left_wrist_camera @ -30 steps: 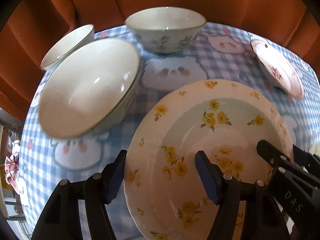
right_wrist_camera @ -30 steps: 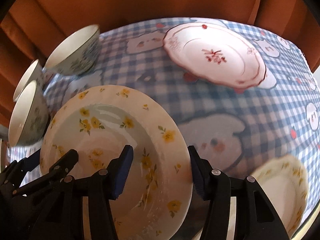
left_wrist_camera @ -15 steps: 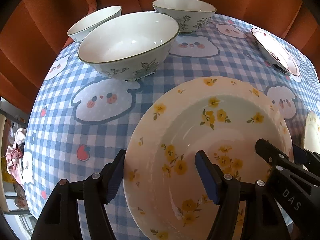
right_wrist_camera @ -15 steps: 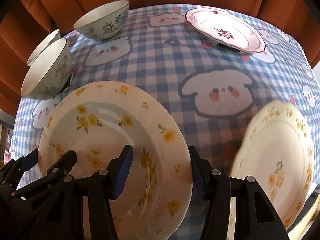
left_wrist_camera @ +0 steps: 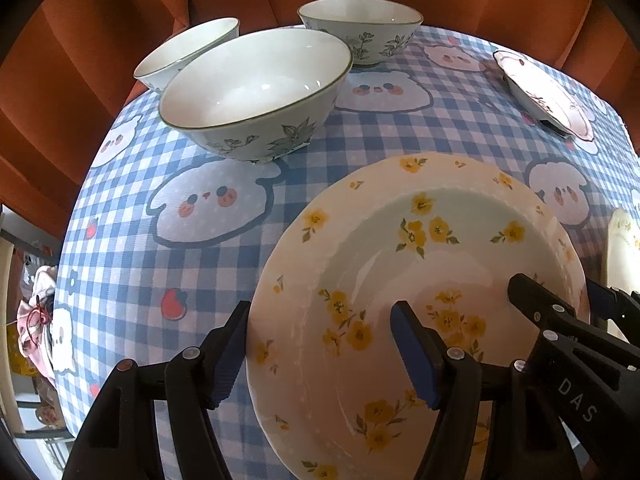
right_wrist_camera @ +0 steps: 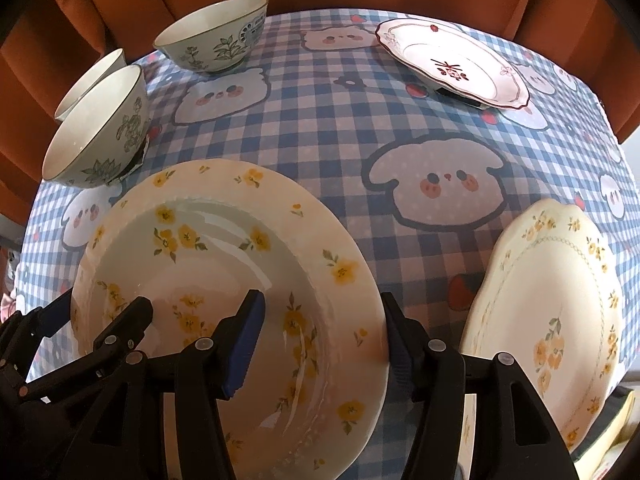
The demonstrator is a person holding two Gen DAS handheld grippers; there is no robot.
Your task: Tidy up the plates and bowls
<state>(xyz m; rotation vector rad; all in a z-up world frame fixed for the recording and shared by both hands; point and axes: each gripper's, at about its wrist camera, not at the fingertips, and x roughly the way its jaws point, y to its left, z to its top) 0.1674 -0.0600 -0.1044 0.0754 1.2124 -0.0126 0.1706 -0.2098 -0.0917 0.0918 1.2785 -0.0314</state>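
The yellow-flowered plate (left_wrist_camera: 420, 280) sits near the counter's (left_wrist_camera: 132, 248) front edge; the left hand-held gripper (left_wrist_camera: 320, 344) straddles its left rim, jaws partly apart; the right hand-held gripper (right_wrist_camera: 320, 340) straddles its right rim, jaws opening; whether any pad presses the rim, I cannot tell. Three bowls (left_wrist_camera: 256, 92) crowd the far left edge; a red-trimmed plate (right_wrist_camera: 452, 64) sits far right; a cream plate (right_wrist_camera: 548, 320) lies just right; open cloth lies between.

Scalloped plate (left_wrist_camera: 622, 240) cut off at edge
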